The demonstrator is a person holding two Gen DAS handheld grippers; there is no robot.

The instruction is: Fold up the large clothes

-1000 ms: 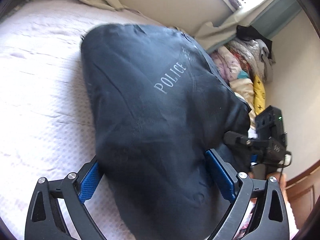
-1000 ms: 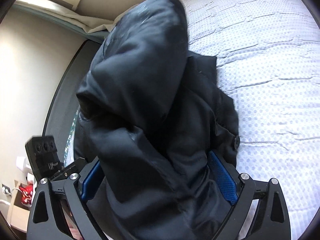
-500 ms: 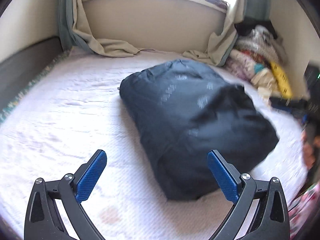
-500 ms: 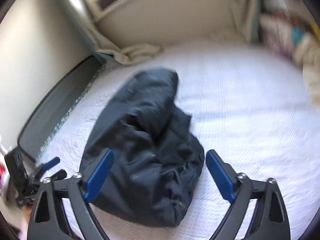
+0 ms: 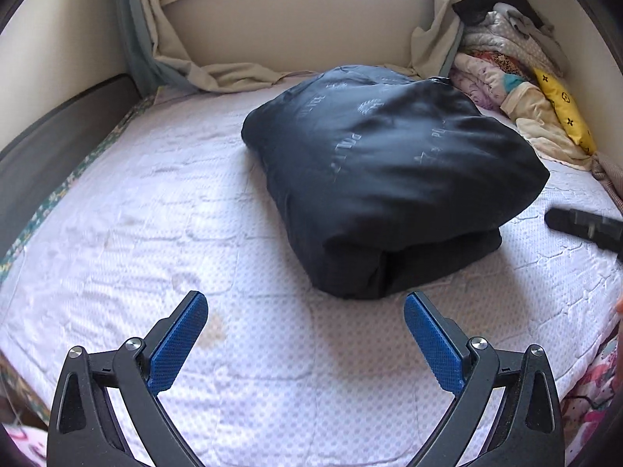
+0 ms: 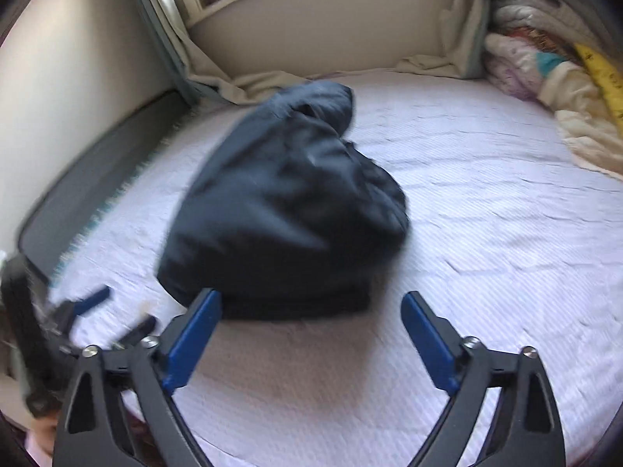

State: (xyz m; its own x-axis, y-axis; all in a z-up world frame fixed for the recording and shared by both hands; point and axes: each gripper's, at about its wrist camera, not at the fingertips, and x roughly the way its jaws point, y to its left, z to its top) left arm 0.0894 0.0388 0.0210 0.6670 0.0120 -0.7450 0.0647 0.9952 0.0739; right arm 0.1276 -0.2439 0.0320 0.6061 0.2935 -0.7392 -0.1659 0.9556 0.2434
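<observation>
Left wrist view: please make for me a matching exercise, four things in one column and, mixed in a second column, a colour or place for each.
Things:
1. folded jacket
2. yellow cushion
3. curtain
4. left gripper

Descriptions:
A. spills onto the bed's far edge below the window
B. dark navy, middle of the mattress
C. blue pads, open, nothing between them
D. leans in the clothes pile at the right wall

Pairs: 1-B, 2-D, 3-A, 4-C

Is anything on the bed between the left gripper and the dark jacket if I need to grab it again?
Nothing visible. Between the open left gripper and the near edge of the folded dark jacket lies only bare mattress cover. The clothes pile sits beyond it by the wall, off that path.
</observation>
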